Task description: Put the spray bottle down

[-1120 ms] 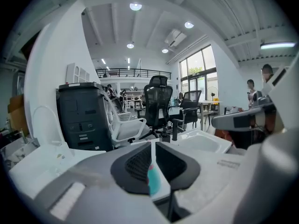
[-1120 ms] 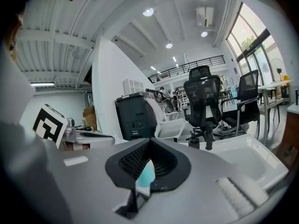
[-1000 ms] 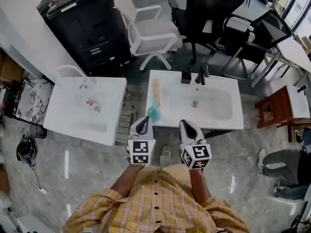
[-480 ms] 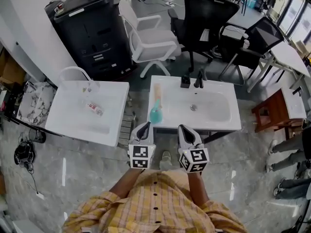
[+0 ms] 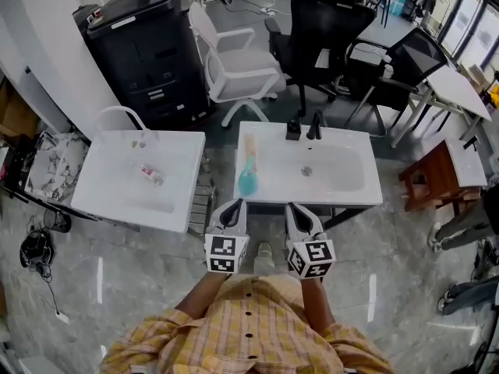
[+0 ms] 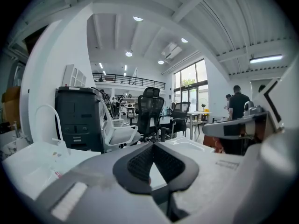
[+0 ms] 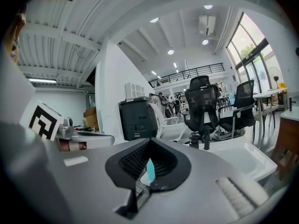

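In the head view the spray bottle (image 5: pixel 249 170) is too small to make out its nozzle or trigger. In the right gripper view, most of the spray bottle (image 7: pixel 150 171) is hidden. It shows only as a teal sliver through the slot below the meeting tips of the right gripper (image 7: pixel 149 143). The print on the small labelled item (image 5: pixel 150 174) in the left basin (image 5: pixel 109 189) cannot be read. A bystander (image 5: pixel 461 226) at the right edge is cut down to legs and shoes. The wearer's checked shirt (image 5: pixel 249 329) runs off the bottom edge. Both hands are hidden beneath the left gripper (image 5: pixel 231 207) and the right gripper.
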{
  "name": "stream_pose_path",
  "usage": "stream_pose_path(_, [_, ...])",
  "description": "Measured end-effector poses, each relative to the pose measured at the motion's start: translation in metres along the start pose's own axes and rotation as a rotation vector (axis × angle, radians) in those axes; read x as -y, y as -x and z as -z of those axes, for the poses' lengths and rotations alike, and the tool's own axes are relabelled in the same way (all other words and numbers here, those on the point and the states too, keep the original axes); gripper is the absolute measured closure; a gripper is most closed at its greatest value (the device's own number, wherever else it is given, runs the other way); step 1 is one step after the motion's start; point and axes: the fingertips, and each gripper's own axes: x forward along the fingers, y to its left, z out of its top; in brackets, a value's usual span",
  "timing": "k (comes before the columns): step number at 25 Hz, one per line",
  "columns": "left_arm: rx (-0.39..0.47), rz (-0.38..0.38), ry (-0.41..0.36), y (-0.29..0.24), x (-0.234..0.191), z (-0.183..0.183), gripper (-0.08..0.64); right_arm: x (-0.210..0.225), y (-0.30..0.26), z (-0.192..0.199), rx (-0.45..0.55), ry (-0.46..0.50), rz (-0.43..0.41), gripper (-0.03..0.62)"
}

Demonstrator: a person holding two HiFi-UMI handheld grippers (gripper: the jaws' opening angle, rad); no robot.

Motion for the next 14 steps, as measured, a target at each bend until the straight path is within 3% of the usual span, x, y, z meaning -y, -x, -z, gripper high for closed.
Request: stream_pose_path(14, [0.025,0.011,-0.002,0.017,0.007,0.007,0.561,-0.008,0.016,0.007,-0.002,-0.007,0.009,0.594])
